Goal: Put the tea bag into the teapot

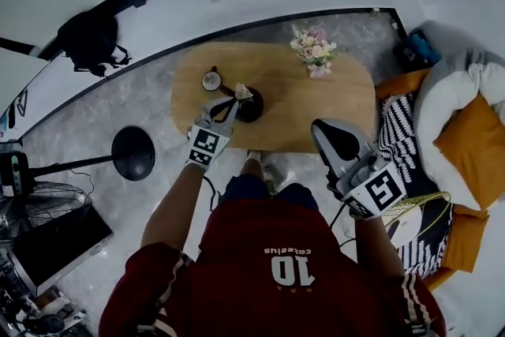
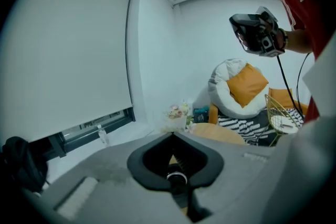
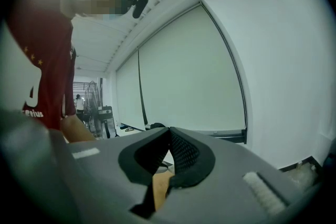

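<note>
We see the dark teapot (image 1: 252,108) on the wooden table (image 1: 339,95), right under the tips of the left gripper (image 1: 234,101). Its inside is too dark to read, so we cannot tell what it holds. Just left of those jaws stands a small round cup (image 1: 211,80) with a dark rim and a pale inside. What the pale inside is, we cannot say. Beyond the jaws and off to their right is a bunch of flowers (image 1: 314,50).

The left jaws are closed, and the tea bag (image 1: 243,92) sits at their very tips, over the teapot's rim. The grip appears to be on it. It looks like a small, pale, crumpled scrap, bright against the black pot.

Only the head view shows the tea bag, teapot and cup. In the left gripper view the closed jaws hide all three. That view gives us the flowers ahead of the tips, an orange cushion (image 2: 248,84) to their right, and the other gripper held high on that side.

The right gripper (image 3: 169,130) has its jaws closed with nothing between them. Only a strip of wood colour shows through the gap behind the pads. It is held off the table's near edge, well apart from the teapot. Its own view faces a pale blind (image 3: 184,76), with a fan (image 3: 94,99) far to the left of the jaws.
</note>
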